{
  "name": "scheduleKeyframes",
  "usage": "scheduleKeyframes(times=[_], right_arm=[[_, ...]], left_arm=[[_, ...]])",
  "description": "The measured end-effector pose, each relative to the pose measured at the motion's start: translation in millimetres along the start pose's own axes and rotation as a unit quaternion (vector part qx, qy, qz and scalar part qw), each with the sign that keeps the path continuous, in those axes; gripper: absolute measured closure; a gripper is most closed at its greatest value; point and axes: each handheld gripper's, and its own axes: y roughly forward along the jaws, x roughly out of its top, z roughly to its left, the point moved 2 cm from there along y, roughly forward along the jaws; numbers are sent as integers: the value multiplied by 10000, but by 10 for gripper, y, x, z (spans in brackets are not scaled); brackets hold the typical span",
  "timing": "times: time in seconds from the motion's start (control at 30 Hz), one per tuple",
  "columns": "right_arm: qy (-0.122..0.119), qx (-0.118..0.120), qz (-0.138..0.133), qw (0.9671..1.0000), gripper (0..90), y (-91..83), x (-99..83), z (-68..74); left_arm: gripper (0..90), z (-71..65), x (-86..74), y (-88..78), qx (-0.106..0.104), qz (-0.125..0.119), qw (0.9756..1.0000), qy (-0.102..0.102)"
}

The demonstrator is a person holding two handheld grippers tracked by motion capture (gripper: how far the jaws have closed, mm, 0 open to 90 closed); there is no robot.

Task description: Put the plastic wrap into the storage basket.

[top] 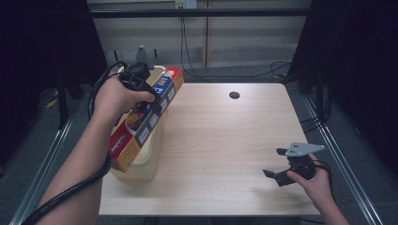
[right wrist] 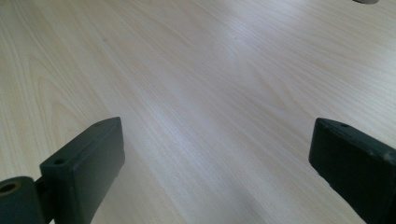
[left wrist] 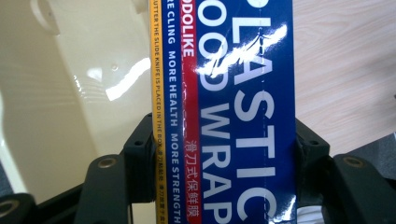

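Jaws of the left gripper pinch the long glossy cardboard box of plastic food wrap, blue with red and yellow stripes; its ends are cut off in the left gripper view. From the high view, the box lies tilted over a cream plastic bin at nine o'clock, the hand covering its middle. At four o'clock, the right gripper has its jaws spread above the pale wood-grain surface.
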Motion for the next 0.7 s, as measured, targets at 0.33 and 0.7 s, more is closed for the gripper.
scheduleKeyframes(times=[0.33,0.7], right_arm=[[-24,19,6,10000,34,16,13,3],[-36,13,-18,10000,34,25,26,3]], left_arm=[[404,159,-57,-15,95,-130,9994,-310],[404,276,-107,-41,187,-137,9982,-552]])
